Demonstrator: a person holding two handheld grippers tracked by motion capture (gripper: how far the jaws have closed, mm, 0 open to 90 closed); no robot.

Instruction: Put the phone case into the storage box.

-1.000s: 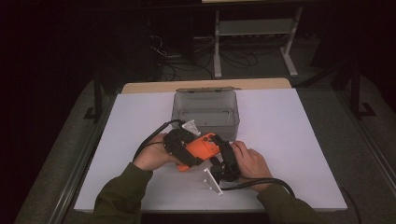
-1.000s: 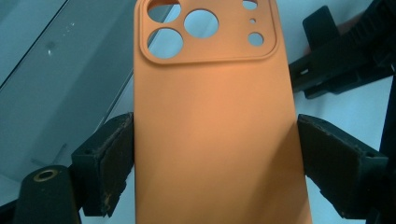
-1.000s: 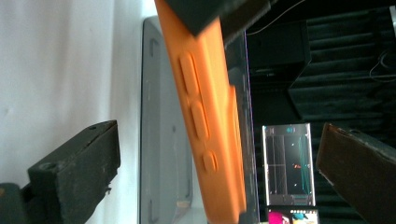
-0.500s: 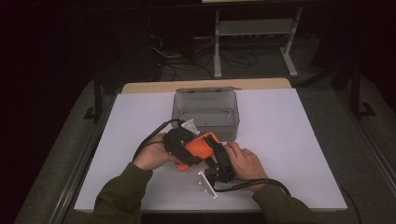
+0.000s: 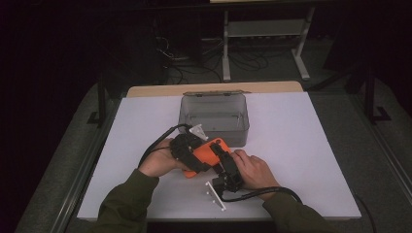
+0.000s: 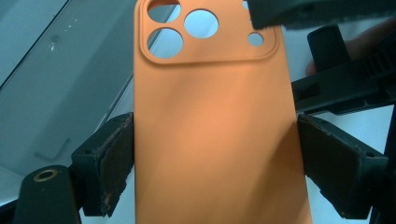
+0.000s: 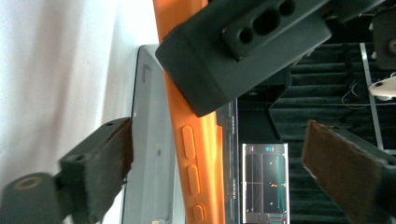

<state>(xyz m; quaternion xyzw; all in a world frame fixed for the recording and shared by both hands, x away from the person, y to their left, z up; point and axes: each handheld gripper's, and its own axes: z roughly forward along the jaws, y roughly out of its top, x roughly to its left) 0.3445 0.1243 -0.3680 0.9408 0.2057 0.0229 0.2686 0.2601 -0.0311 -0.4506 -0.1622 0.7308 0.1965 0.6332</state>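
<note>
Counter (image 5: 311, 145), white top, dark room behind. Clear lidded box (image 5: 214, 116) sits at 12 o'clock from the hands, lid back, seemingly empty.

Orange phone case (image 5: 206, 154) held above the counter at centre, just in front of the box at its 6 o'clock. In the left gripper view the case (image 6: 215, 140) shows its back, camera cutouts at 12 o'clock.

Left tool (image 5: 187, 148) grips the case across its width: both pads press on the long edges, one at 9 and one at 3 o'clock, low on the body. Holding the case, jaws set fairly wide to span it.

Right tool (image 5: 227, 167) comes in from 4 o'clock. In the right gripper view its jaws have just been closing; the case edge with the side buttons (image 7: 191, 154) stands between them, but gaps show on both sides, so the pads are not on it yet. Not gripping, moderately wide.

Small white bracket (image 5: 215, 195) lies on the counter at 6 o'clock from the right tool. Another white bit (image 5: 198, 130) sits just beside the box front.

Handling, my read: case is light, soft silicone-like, bends and twists readily, matte so pads should bite well. An empty shell will bow if squeezed hard. Best hold is across the long edges near mid-body, clear of the thin camera-cutout end and the buttons.
</note>
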